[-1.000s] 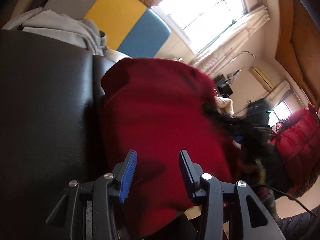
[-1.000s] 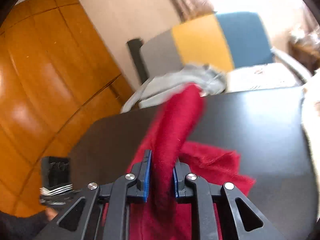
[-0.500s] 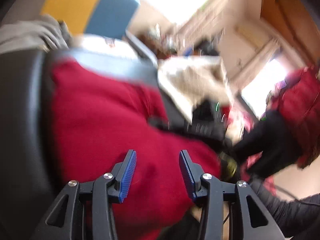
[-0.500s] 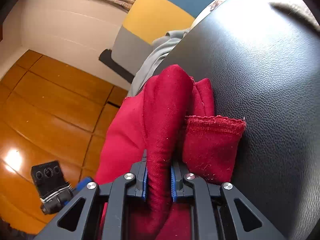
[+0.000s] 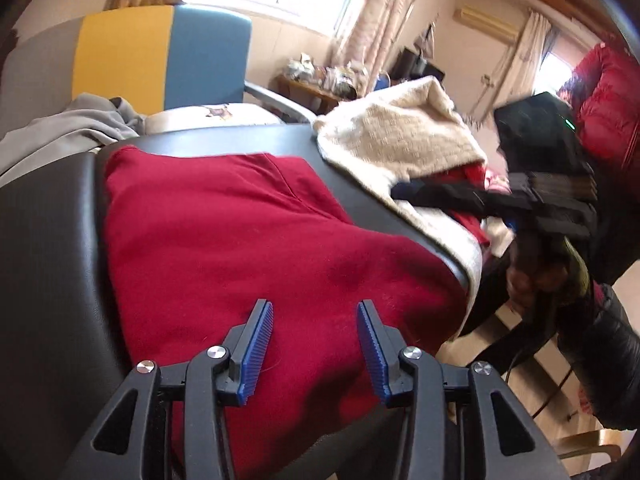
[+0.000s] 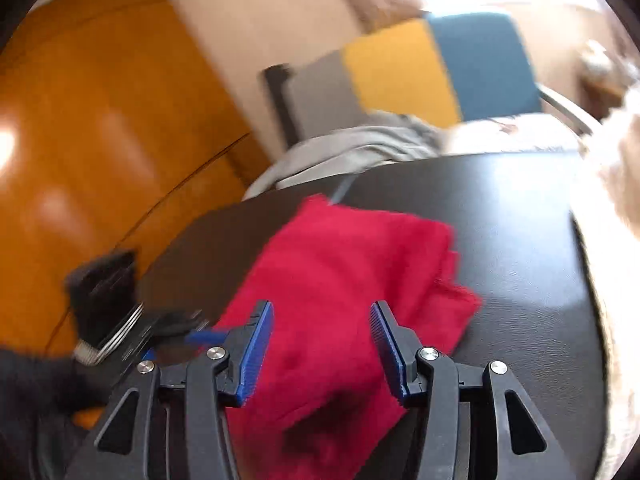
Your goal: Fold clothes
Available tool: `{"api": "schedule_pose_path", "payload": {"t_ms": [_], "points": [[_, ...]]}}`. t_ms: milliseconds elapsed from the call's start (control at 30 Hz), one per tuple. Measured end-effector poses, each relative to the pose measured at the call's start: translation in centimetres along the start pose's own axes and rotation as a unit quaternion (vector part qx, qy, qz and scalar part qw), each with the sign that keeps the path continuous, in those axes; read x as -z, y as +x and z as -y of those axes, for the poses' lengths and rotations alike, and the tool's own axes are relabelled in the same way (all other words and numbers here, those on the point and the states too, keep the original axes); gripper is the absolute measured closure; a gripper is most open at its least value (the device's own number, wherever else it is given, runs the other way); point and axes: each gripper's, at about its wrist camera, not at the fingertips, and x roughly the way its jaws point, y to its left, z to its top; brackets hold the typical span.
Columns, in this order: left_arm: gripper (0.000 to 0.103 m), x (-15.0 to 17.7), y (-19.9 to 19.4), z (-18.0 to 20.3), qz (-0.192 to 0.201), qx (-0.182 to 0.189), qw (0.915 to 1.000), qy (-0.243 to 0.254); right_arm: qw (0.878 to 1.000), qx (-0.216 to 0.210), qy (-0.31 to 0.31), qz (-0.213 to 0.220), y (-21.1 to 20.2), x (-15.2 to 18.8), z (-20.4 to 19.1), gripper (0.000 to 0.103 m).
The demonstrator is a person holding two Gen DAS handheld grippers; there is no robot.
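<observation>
Both hand-held grippers, left [image 5: 316, 344] and right [image 6: 322, 346], are held wide and empty, the right's jaws just opened; bare black tabletop [image 6: 520, 264] is seen at 3 o'clock of the folded red garment [image 6: 340, 264].

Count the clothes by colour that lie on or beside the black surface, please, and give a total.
Red garment, folded on the black surface: 1
Cream fleece garment, at its far edge: 1
Grey garment, behind it near the chair: 1
Total: 3
</observation>
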Motion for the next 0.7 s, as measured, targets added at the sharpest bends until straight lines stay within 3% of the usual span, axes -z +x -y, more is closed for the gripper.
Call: {"api": "schedule_pose_path", "payload": {"t_ms": [133, 267, 367, 500, 567, 633, 700], "points": [[0.059, 0.3, -0.9, -0.6, 0.013, -0.005, 0.9998, -0.01, 0.995, 0.025, -0.064, -0.066, 2.3, 1.8, -2.0, 0.051], [0.058, 2.1, 1.6, -0.7, -0.056, 0.0, 0.9984, -0.005, 0.981, 0.08, -0.083, -0.153, 5.6, 6.1, -0.8, 0.056], [0.058, 3.8, 2.6, -0.3, -0.046, -0.017, 0.9988, 0.002, 0.987, 0.073, -0.077, -0.12, 5.0, 7.5, 0.1, 0.056], [0.058, 3.5, 2.0, -0.9, -0.034, -0.004, 0.9989, -0.032, 0.991, 0.072, -0.058, -0.101, 4.6, 7.8, 0.6, 0.055], [0.058, 3.1, 1.1, -1.0, -0.021, -0.004, 0.9992, -0.035, 0.991, 0.062, -0.041, -0.108, 4.1, 7.0, 0.6, 0.05], [0.053, 2.5, 0.0, -1.1, -0.007, -0.007, 0.9992, -0.038, 0.992, 0.052, -0.025, -0.114, 3.7, 6.0, 0.4, 0.031], [0.041, 1.9, -1.1, -1.3, 0.012, -0.008, 0.9989, -0.045, 0.993, 0.056, -0.035, -0.099, 3.2, 4.0, -1.6, 0.016]]}}
